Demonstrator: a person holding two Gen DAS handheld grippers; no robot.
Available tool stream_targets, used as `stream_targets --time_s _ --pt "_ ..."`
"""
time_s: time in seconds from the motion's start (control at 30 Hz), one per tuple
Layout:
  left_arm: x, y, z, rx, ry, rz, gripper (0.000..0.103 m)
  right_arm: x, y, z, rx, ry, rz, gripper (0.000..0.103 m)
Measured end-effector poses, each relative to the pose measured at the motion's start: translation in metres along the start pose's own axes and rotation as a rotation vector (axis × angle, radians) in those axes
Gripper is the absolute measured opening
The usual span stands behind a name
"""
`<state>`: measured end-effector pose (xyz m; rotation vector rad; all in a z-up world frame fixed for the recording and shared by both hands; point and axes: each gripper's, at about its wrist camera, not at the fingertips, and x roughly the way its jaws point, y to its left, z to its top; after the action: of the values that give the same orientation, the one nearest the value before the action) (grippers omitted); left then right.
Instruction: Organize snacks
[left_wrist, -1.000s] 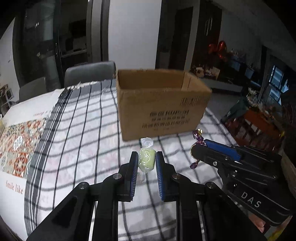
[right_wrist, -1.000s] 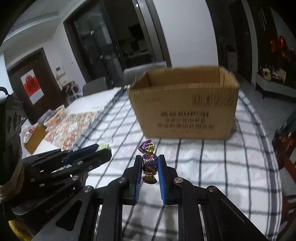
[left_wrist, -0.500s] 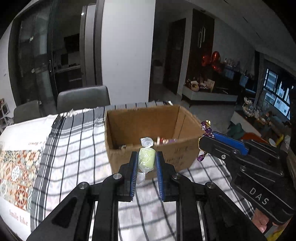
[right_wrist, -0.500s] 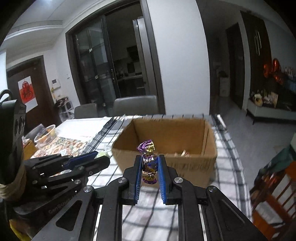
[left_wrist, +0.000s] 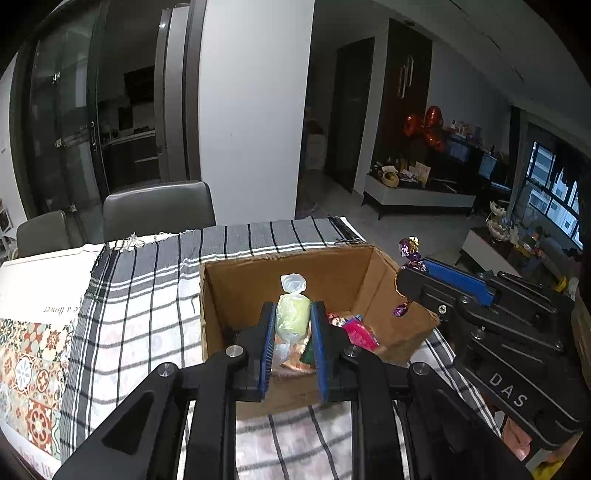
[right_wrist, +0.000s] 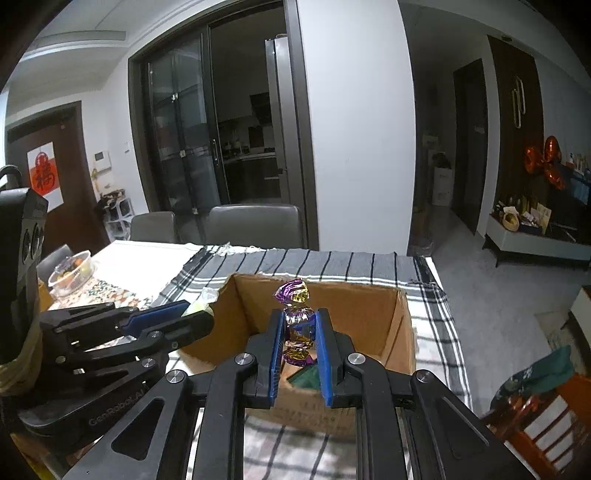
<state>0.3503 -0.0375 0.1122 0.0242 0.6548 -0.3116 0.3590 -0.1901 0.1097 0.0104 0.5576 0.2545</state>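
My left gripper (left_wrist: 293, 325) is shut on a pale green wrapped candy (left_wrist: 293, 317) and holds it above the open cardboard box (left_wrist: 258, 273). My right gripper (right_wrist: 299, 332) is shut on a purple and gold foil candy (right_wrist: 297, 321), also above the box (right_wrist: 402, 325). The purple candy shows in the left wrist view (left_wrist: 408, 254) at the box's right edge. The green candy shows in the right wrist view (right_wrist: 197, 306) at the box's left edge. Several snack packets (left_wrist: 352, 330) lie inside the box.
The box stands on a black and white checked cloth (left_wrist: 140, 306) over the table. A patterned mat (left_wrist: 26, 354) lies at the left. A clear bowl of food (right_wrist: 72, 271) sits at the far left. Grey chairs (left_wrist: 159, 210) stand behind the table.
Both grippers have risen and moved forward with their candies. They were low in front of the box and now hang over its open top, with the inside in view.
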Motion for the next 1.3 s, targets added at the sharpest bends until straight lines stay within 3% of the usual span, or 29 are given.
stream_targets --time_s 0.13,0.17,0.2,0.27,0.43,0.47,0.57,0.73,0.8,0.97,1.3 --pt "0.015 0.003 0.008 0.003 0.007 0.014 0.025 0.015 -0.008 0.003 0.007 0.024 -0.017 0.019" --pt "0.018 0.004 0.008 0.003 0.013 0.022 0.036 0.018 -0.011 0.003 0.011 0.032 -0.025 0.024" --pt "0.019 0.004 0.008 0.0 0.014 0.027 0.043 0.021 -0.014 0.002 0.02 0.041 -0.04 0.034" --pt "0.021 0.007 0.007 -0.012 0.014 0.037 0.044 0.022 -0.019 -0.001 0.045 0.038 -0.062 0.045" --pt "0.013 0.005 -0.007 -0.006 0.018 0.073 0.048 0.014 -0.022 -0.014 0.047 0.053 -0.085 0.045" --pt "0.008 0.003 -0.012 0.001 0.015 0.089 0.053 0.011 -0.021 -0.017 0.046 0.055 -0.087 0.046" --pt "-0.009 -0.002 -0.022 0.004 -0.004 0.126 0.063 -0.005 -0.021 -0.028 0.062 0.059 -0.101 0.062" --pt "-0.051 -0.012 -0.045 0.013 -0.067 0.184 0.08 -0.044 -0.013 -0.049 0.065 0.037 -0.13 0.064" --pt "-0.068 -0.016 -0.053 0.018 -0.091 0.198 0.089 -0.064 -0.009 -0.057 0.06 0.027 -0.136 0.075" --pt "-0.109 -0.026 -0.075 0.02 -0.136 0.23 0.102 -0.111 0.003 -0.076 0.059 -0.021 -0.159 0.078" --pt "-0.165 -0.043 -0.112 0.007 -0.134 0.236 0.103 -0.183 0.02 -0.108 0.063 -0.068 -0.175 0.085"
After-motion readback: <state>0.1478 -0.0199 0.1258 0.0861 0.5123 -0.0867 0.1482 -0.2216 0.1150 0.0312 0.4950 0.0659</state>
